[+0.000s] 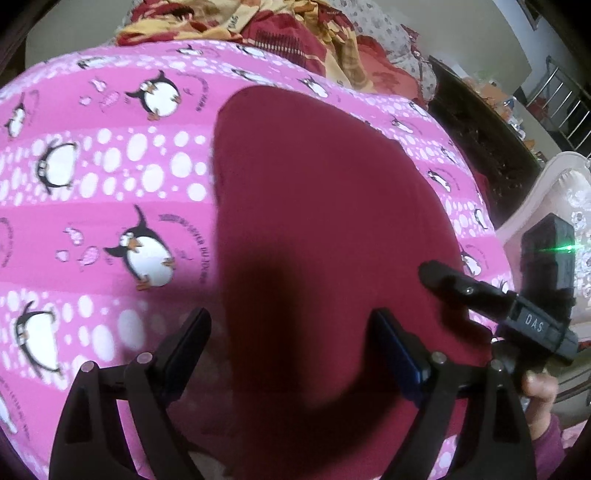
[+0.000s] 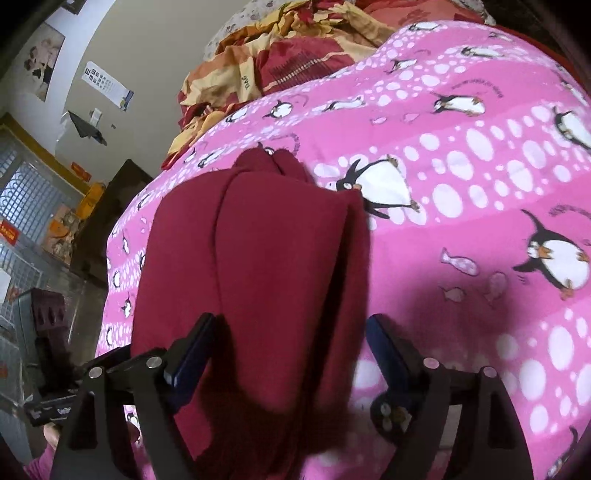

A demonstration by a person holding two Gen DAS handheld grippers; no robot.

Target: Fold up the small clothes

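A dark red garment lies on a pink penguin-print bedspread. In the left wrist view my left gripper is open, its fingers standing over the garment's near end and not gripping it. My right gripper shows there at the garment's right edge. In the right wrist view the garment is folded lengthwise with a long crease. My right gripper is open, its fingers straddling the garment's near end.
A crumpled red and yellow blanket lies at the far end of the bed. Dark furniture and a pale cushioned chair stand beside the bed. A wall with posters and a dark cabinet are off the bed's side.
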